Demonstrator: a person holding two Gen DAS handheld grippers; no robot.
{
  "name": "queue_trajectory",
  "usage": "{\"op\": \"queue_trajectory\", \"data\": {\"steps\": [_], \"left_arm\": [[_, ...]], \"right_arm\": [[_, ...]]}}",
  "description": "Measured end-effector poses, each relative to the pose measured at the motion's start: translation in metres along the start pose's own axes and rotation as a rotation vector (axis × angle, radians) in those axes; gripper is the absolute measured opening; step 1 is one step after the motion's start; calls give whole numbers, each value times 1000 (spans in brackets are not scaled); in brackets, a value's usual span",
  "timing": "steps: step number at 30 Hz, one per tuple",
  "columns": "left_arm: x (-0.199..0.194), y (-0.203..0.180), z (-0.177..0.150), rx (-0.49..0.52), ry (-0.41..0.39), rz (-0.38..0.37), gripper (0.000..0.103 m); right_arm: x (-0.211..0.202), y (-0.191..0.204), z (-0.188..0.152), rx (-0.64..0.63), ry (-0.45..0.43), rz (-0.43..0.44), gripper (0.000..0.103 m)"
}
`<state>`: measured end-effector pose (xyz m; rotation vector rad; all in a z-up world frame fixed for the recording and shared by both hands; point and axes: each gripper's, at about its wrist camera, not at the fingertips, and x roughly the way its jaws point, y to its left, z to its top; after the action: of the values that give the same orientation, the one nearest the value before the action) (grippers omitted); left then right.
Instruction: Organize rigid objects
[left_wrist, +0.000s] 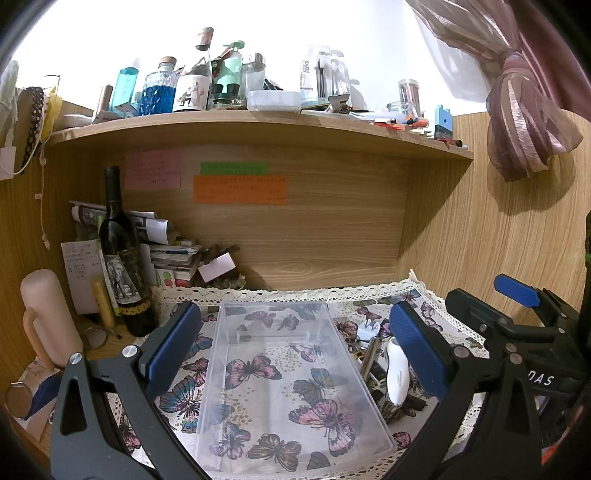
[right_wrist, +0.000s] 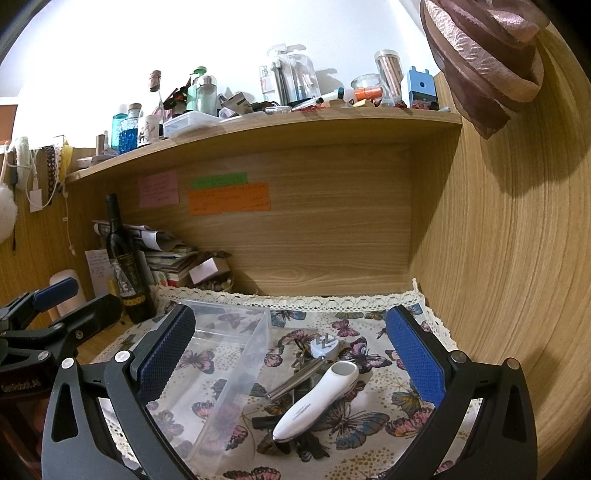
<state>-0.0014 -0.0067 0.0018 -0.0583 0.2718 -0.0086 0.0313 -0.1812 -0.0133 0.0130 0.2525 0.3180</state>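
Note:
A clear plastic box (left_wrist: 288, 384) lies on the butterfly cloth (left_wrist: 258, 373), with nothing in it. My left gripper (left_wrist: 295, 350) hangs open above it, one blue pad on either side. Right of the box lies a small pile: a white handheld device (right_wrist: 317, 398), a white plug (right_wrist: 322, 346), a metal rod (right_wrist: 295, 382) and dark pieces (right_wrist: 291, 439). My right gripper (right_wrist: 291, 358) stands open over that pile, touching nothing. The box (right_wrist: 221, 373) shows at the left of the right wrist view. The same white device (left_wrist: 397, 373) appears by the left gripper's right pad.
A dark wine bottle (left_wrist: 123, 258), stacked papers (left_wrist: 166, 243) and a pink cylinder (left_wrist: 46, 317) crowd the left of the wooden alcove. The shelf (left_wrist: 258, 129) above carries several bottles and jars. A wooden wall (right_wrist: 498, 258) closes the right side. A curtain (left_wrist: 517, 110) hangs there.

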Motion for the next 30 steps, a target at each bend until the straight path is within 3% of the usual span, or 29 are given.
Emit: {"op": "queue_trajectory", "data": {"steps": [10, 12, 18, 23, 30], "left_arm": [[12, 10, -4, -32, 21, -26, 103], [17, 15, -4, -36, 41, -19, 86], [40, 40, -4, -18, 128, 30, 71], [69, 63, -7, 25, 273, 45, 53], [108, 82, -26, 33, 503, -9, 37]], "right_arm": [[15, 2, -4, -1, 30, 13, 103], [18, 2, -5, 2, 38, 7, 103], [37, -10, -8, 17, 104, -19, 90], [57, -25, -15, 39, 199, -43, 77], [77, -38, -29, 64, 320, -80, 66]]}}
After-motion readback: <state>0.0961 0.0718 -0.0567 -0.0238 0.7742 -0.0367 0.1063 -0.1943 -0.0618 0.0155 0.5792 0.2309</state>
